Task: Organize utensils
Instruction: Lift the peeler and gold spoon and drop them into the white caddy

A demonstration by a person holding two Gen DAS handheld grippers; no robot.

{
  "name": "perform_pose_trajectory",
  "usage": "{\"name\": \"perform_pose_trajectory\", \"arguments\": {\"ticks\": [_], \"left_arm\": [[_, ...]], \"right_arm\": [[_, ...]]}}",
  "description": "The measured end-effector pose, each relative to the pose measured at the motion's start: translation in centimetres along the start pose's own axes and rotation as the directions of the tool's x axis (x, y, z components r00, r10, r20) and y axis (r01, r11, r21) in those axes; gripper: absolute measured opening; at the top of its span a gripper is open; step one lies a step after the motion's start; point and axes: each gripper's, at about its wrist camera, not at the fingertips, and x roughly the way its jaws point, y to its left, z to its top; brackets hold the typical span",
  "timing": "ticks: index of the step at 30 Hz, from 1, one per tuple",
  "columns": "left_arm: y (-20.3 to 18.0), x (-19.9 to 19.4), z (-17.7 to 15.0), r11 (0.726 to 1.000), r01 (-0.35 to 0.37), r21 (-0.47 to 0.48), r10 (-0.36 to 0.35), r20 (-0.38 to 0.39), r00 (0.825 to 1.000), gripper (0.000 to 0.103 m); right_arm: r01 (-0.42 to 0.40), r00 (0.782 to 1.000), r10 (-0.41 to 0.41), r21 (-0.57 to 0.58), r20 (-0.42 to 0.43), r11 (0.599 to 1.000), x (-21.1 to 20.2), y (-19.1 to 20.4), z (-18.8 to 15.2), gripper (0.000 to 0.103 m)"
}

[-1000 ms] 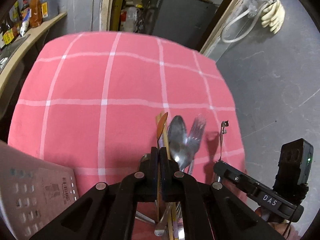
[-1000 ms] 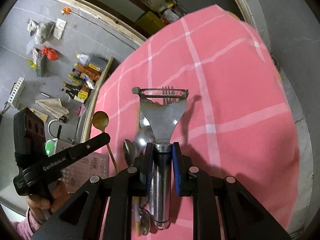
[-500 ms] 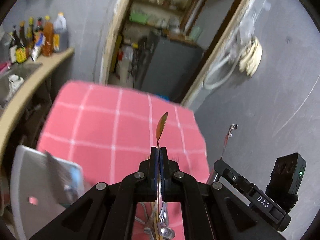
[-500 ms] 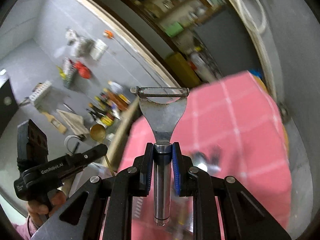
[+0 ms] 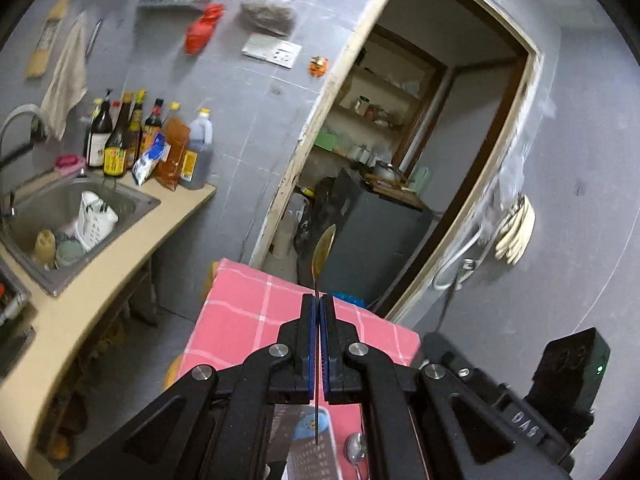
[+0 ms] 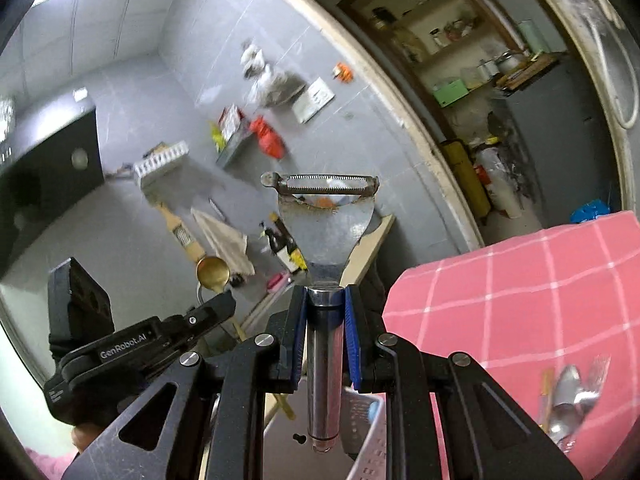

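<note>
**Spoon in my left tongs, peeler in my right, both lifted off the cloth**

While my left gripper points toward the doorway, its blue-padded fingers are pinched almost flat on the thin stem of a gold-coloured metal spoon. That spoon stands upright out of the tips, its bowl seen edge-on against the dark cabinet beyond the door frame. Under my tongs lies the pink checked tablecloth, and low in the view, between the arms of the tool, I see a pale perforated plastic basket with a silver spoon just beside it on the cloth. Off to the left is a steel sink set in a beige counter, with a row of sauce bottles behind it. My other tool shows at the lower right edge.

From the right wrist camera, my right gripper is clamped on the round steel handle of a Y-shaped metal peeler. It stands upright, serrated blade on top, the handle's end hanging below the pads over the pale basket. At the left I see my left gripper holding the gold spoon, bowl facing this camera. On the pink cloth at the lower right, a blurred cluster of silver cutlery lies, a fork and spoons touching each other.
</note>
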Motion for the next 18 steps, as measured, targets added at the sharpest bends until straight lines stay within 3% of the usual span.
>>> {"name": "perform_pose_trajectory", "arguments": {"ticks": [7,18], "left_arm": [[1.5,0.6,-3.0,0.999,0.002,0.044,-0.002,-0.008,1.0,0.002],[3.2,1.8,-4.5,0.999,0.03,0.041,-0.023,-0.154,0.988,0.003]], "right_arm": [[0.077,0.993,-0.082,-0.055,-0.08,0.995,1.0,0.6,-3.1,0.016],[0.117,0.977,-0.13,-0.086,-0.168,0.989,0.8,1.3,-4.0,0.017]]}}
